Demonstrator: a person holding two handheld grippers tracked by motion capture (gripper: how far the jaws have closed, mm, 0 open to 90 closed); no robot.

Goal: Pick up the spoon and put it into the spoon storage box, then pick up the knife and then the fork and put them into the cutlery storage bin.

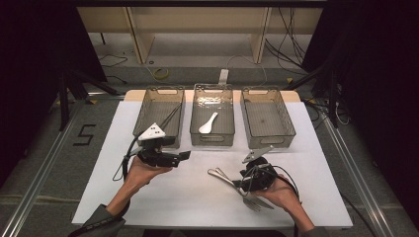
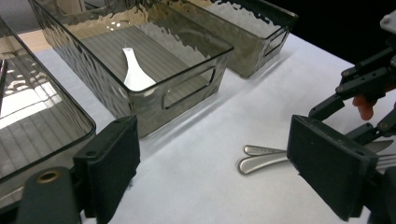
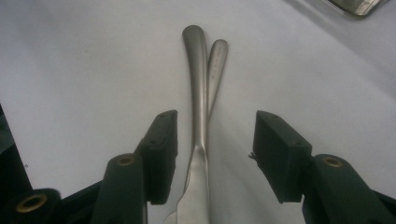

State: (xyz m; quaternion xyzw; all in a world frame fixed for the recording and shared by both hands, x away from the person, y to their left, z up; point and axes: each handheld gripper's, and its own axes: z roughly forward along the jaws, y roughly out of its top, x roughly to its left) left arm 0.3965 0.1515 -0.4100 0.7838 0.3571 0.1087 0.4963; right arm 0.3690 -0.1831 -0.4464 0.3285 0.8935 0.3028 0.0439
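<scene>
Two metal forks (image 1: 225, 176) lie side by side on the white table cover, handles pointing away from the person's right hand. In the right gripper view the longer fork handle (image 3: 196, 84) and the shorter one (image 3: 215, 70) run up between the jaws. My right gripper (image 3: 215, 158) straddles them low over the cover, and its pads stand apart from the metal on both sides. My left gripper (image 1: 185, 155) hovers left of centre, jaws wide, with nothing between them (image 2: 219, 172). It looks across at the fork handles (image 2: 261, 158) and the right gripper (image 2: 364, 93).
Three smoky clear bins stand in a row at the back. The left bin (image 1: 148, 106) holds dark thin sticks (image 1: 170, 118). In the middle bin (image 1: 212, 140) lies a white spoon (image 1: 208, 123). The right bin (image 1: 286, 123) sits beyond the right hand.
</scene>
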